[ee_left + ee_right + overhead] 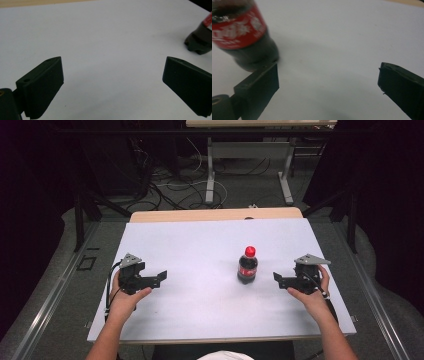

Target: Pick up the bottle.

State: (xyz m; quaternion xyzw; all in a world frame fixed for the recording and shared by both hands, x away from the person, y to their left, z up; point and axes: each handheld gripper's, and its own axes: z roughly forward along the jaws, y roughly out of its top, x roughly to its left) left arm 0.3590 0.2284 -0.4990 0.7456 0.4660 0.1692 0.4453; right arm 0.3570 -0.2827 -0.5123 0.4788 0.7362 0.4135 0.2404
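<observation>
We're looking for anything readable, and there's just one candidate: the red label around the cola bottle point(248, 266), which stands at about three o'clock from the middle of the white table point(190, 300). In the right gripper view the bottle point(242, 35) sits at ten o'clock, and we see white lettering running across that red band, but it's tilted and blurred, so we can't spell out a single word. In the high view the label is too small for us to read.

Bright, even light on the white table point(200, 310), dark surroundings; the cola bottle point(242, 37) close up is blurred.
</observation>
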